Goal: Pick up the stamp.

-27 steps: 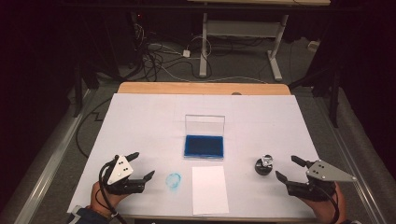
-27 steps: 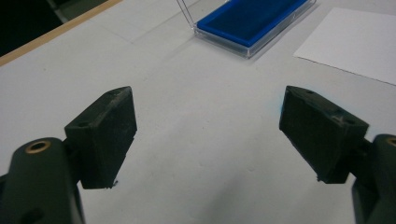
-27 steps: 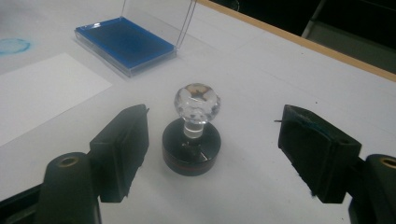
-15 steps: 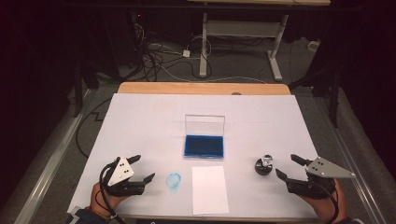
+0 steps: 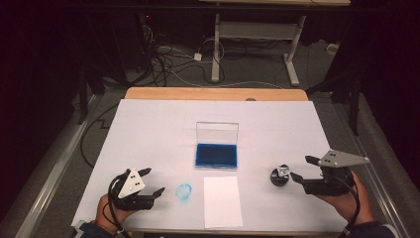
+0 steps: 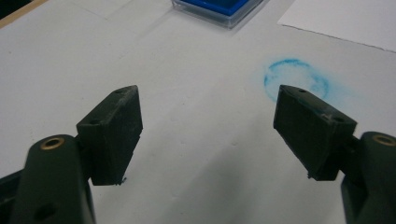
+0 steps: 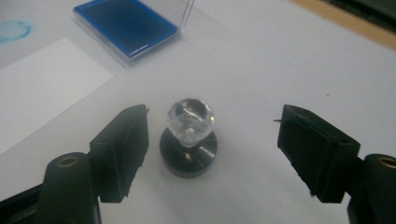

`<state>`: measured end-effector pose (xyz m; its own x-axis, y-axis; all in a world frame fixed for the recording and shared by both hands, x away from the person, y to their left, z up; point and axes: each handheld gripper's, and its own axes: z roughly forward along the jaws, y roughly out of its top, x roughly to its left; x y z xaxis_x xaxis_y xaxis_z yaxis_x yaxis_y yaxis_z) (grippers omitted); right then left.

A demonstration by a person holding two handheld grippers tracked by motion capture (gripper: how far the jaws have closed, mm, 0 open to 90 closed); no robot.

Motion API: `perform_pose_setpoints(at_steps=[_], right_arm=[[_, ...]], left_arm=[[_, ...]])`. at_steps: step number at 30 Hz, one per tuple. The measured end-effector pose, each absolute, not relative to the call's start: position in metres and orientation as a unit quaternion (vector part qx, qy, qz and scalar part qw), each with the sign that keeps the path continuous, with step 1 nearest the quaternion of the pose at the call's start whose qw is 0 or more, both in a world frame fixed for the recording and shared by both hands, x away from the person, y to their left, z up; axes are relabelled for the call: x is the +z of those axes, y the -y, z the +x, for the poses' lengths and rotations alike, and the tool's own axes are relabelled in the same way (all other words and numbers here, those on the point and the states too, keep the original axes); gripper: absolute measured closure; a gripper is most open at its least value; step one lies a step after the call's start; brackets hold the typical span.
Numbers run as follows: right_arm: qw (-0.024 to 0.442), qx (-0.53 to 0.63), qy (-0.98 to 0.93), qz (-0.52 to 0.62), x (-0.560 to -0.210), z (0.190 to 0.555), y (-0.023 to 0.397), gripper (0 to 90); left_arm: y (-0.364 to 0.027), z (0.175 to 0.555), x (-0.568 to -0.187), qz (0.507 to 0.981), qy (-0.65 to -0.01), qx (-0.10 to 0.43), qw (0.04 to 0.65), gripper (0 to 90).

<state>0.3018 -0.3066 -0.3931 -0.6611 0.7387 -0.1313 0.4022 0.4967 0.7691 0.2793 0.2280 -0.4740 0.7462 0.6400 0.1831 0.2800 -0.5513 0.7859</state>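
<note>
Right gripper view puts the stamp (image 7: 188, 137) upright between the right hand-held gripper's (image 7: 212, 154) spread jaws, ink pad (image 7: 126, 28) at eleven o'clock; an off-centre squeeze on its slick crystal knob could tip it over.

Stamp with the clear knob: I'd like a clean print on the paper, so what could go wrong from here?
The right gripper is open around the stamp; its rounded clear knob may slip or tip when pinched. The ink pad lies open beside the paper, so a careless pass could smear ink. A blue ring already marks the table cover, so a wet stamp face could leave more stray prints.
</note>
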Motion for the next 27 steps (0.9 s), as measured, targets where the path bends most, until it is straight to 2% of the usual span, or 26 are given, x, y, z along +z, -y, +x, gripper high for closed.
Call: perform_pose_setpoints(at_steps=[2, 7, 16, 20, 21, 24, 25, 27], right_arm=[[0.201, 0.354, -0.844, 0.349, -0.391, 0.308, 0.302, 27.8], [0.166, 0.312, -0.867, 0.353, -0.393, 0.323, 0.288, 26.2], [0.177, 0.278, -0.877, 0.35, -0.404, 0.335, 0.27, 26.6], [0.153, 0.27, -0.88, 0.361, -0.416, 0.344, 0.271, 28.6], [0.153, 0.265, -0.881, 0.36, -0.418, 0.347, 0.272, 33.0], [0.147, 0.267, -0.881, 0.361, -0.417, 0.348, 0.272, 34.0], [0.143, 0.268, -0.882, 0.36, -0.417, 0.35, 0.273, 38.8], [0.14, 0.267, -0.883, 0.358, -0.416, 0.351, 0.274, 38.9]], left_arm=[[-0.228, 0.279, -0.473, 0.849, -0.27, 0.231, 0.392, 22.8], [-0.229, 0.279, -0.473, 0.852, -0.265, 0.227, 0.391, 24.6], [-0.229, 0.279, -0.474, 0.852, -0.26, 0.22, 0.397, 24.9], [-0.229, 0.279, -0.474, 0.852, -0.269, 0.217, 0.394, 25.6], [-0.23, 0.28, -0.474, 0.852, -0.269, 0.215, 0.394, 25.6], [-0.23, 0.28, -0.475, 0.852, -0.269, 0.212, 0.397, 25.6], [-0.23, 0.28, -0.475, 0.852, -0.269, 0.212, 0.396, 25.6], [-0.229, 0.28, -0.475, 0.853, -0.27, 0.211, 0.393, 25.6]])
